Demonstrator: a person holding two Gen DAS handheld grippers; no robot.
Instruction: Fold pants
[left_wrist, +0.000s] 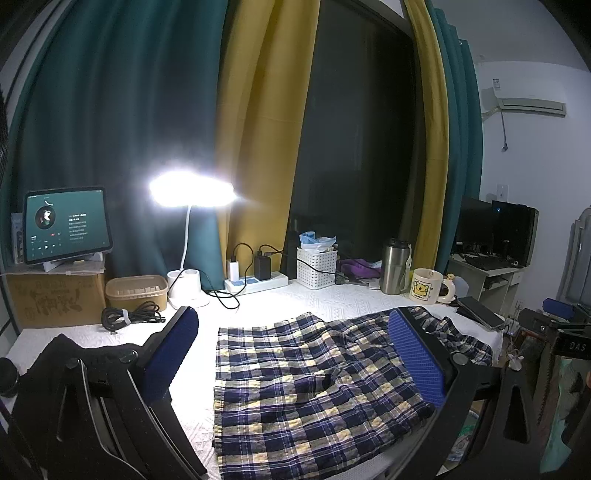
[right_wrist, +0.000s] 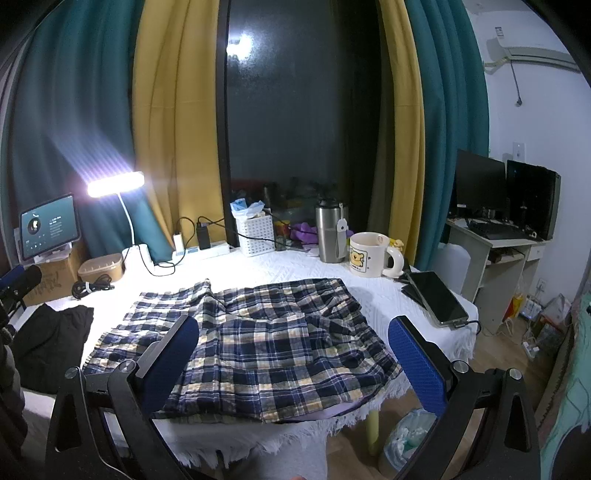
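Observation:
Navy, yellow and white plaid pants (left_wrist: 303, 387) (right_wrist: 266, 343) lie flat and somewhat wrinkled on the table's white cloth (left_wrist: 332, 299) (right_wrist: 295, 266), reaching its front edge. My left gripper (left_wrist: 295, 354) hovers open above them, with one blue-padded finger (left_wrist: 173, 350) over bare cloth left of the pants and the other over their right part. Nearer the front edge, my right gripper (right_wrist: 295, 358) is open, its left finger (right_wrist: 173, 354) over the plaid and its right finger past the pants' right edge. Neither holds any fabric.
A black garment (right_wrist: 51, 343) lies at the table's left. Along the back stand a lit desk lamp (left_wrist: 192, 192), power strip, white basket (right_wrist: 256, 234), steel tumbler (right_wrist: 330, 232) and bear mug (right_wrist: 367, 254). A dark phone (right_wrist: 437, 295) rests at the right edge, and a coiled cable (left_wrist: 129, 317) at back left.

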